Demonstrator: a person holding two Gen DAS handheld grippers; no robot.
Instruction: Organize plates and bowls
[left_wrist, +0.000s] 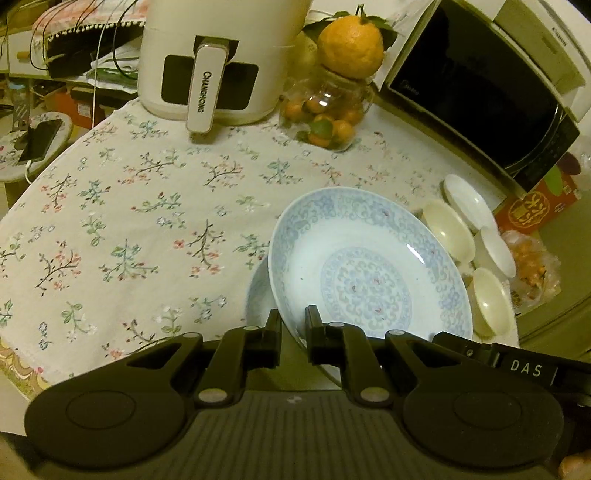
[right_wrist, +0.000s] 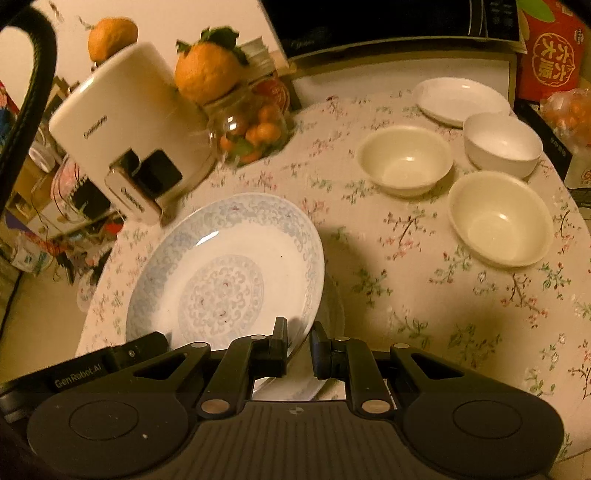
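Both hand-held grippers, left (left_wrist: 293, 325) and right (right_wrist: 298, 341), are clamped on the near rim of one blue-patterned plate (right_wrist: 229, 273), tilted over a second plate (left_wrist: 258, 295) on the floral tabletop (left_wrist: 129, 221). Three empty bowls: two cream (right_wrist: 406, 158) (right_wrist: 500, 218), one white (right_wrist: 502, 142), beside an empty white dish (right_wrist: 460, 96). Glass jar (right_wrist: 251, 136) holds small oranges.

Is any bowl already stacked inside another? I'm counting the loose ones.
No: in the right wrist view the two cream bowls and the white bowl each sit apart on the tablecloth.
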